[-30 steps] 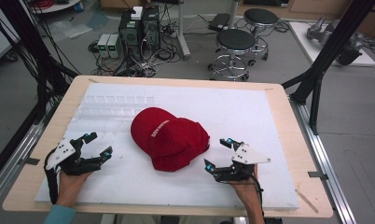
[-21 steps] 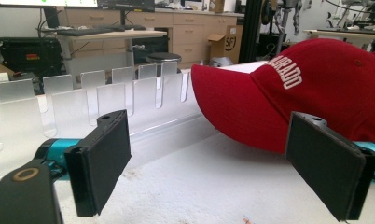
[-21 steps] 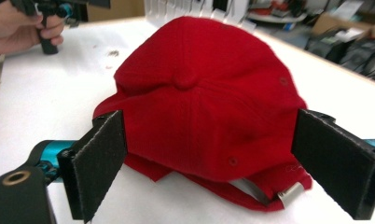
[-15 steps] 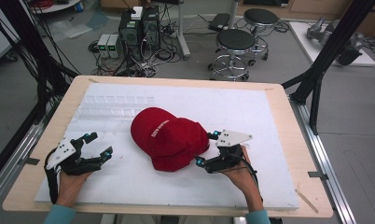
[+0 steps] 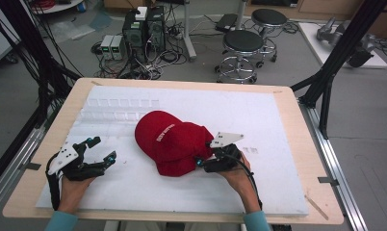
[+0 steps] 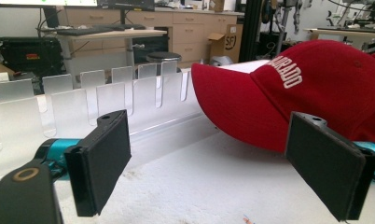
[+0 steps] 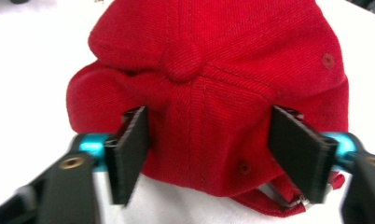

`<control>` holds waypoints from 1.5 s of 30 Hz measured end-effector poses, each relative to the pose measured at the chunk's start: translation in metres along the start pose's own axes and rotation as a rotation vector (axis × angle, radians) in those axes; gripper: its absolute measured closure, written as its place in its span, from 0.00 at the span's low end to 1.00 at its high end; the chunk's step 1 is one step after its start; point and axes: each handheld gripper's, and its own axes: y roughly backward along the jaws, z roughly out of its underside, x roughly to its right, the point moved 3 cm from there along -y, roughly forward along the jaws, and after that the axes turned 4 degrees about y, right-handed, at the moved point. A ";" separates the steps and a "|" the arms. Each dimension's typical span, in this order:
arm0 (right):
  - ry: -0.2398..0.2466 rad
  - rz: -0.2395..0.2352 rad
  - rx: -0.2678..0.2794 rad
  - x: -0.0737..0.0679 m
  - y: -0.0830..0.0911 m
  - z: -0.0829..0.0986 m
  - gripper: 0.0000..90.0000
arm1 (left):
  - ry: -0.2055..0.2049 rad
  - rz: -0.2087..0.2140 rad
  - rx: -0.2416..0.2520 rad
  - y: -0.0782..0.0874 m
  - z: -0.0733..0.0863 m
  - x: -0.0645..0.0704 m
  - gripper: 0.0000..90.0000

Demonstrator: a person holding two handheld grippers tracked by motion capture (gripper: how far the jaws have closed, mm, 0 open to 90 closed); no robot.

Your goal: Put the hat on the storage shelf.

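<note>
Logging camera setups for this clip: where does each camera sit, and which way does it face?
High view: above the person's side, looking forward and down at the table; both forearms, left claw, right claw.
Left gripper view: on the left claw, facing the red cap brim and a clear rack.
Right gripper view: on the right claw, open around the cap's back.
Shared: the cap.

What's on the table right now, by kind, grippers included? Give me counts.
Red cap: 1
Clear slotted rack: 1
White mat: 1
Grippers: 2, left gripper open beside the cap, right gripper open with its jaws around the back of the cap
Total: 5
</note>
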 end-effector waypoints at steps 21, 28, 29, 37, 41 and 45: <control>0.078 0.068 -0.051 -0.006 0.001 -0.015 0.96 | 0.009 0.001 -0.004 0.000 0.000 -0.001 0.16; 0.152 0.117 -0.010 -0.006 0.008 -0.024 0.96 | 0.007 0.003 -0.008 0.000 0.000 -0.001 0.16; 0.164 0.122 -0.003 -0.006 0.009 -0.025 0.96 | 0.008 0.003 -0.006 0.000 0.000 -0.001 0.16; 0.221 0.163 0.058 -0.008 0.016 -0.034 0.96 | 0.009 0.003 -0.006 0.000 0.000 -0.001 0.16; 0.265 0.186 0.126 -0.010 0.025 -0.040 0.96 | 0.010 0.003 -0.006 0.000 0.000 -0.001 0.16; 0.274 0.195 0.185 -0.010 0.032 -0.044 0.95 | 0.008 0.003 -0.007 0.000 0.000 -0.001 0.16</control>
